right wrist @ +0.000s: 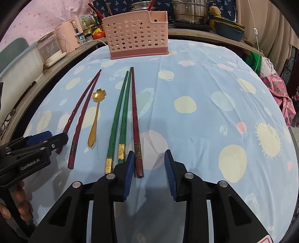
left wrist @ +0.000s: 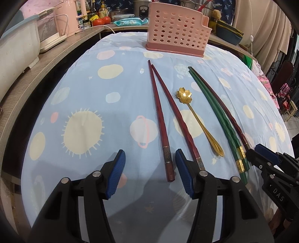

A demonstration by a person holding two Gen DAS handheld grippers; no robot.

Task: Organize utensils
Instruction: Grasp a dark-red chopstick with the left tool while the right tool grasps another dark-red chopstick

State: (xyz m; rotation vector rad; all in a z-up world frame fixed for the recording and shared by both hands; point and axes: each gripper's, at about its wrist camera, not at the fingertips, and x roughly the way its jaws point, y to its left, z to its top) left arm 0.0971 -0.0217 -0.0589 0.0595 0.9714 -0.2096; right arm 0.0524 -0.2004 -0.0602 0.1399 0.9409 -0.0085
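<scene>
- The left gripper (left wrist: pixel 149 172) is wide open above the tablecloth (left wrist: pixel 84 89), and it holds nothing.
- The right gripper (right wrist: pixel 149 174) is also open and empty.
- Two red chopsticks (left wrist: pixel 158 115), a gold spoon (left wrist: pixel 198 119), two green chopsticks (right wrist: pixel 119 119) and one dark red chopstick (right wrist: pixel 135 119) lie side by side on the cloth.
- The pink holder (left wrist: pixel 175 33) stands upright behind them, well apart.

1. Home kitchen, lived-in and crowded.
2. Pink kettle (right wrist: pixel 68 35) and sauce bottles (left wrist: pixel 101 10) along a wooden counter (left wrist: pixel 56 54).
3. Steel pots (right wrist: pixel 188 10), stacked pans (right wrist: pixel 229 30), tomatoes (left wrist: pixel 101 21) behind.
4. Planet-print tablecloth (right wrist: pixel 205 115) covering the table.
</scene>
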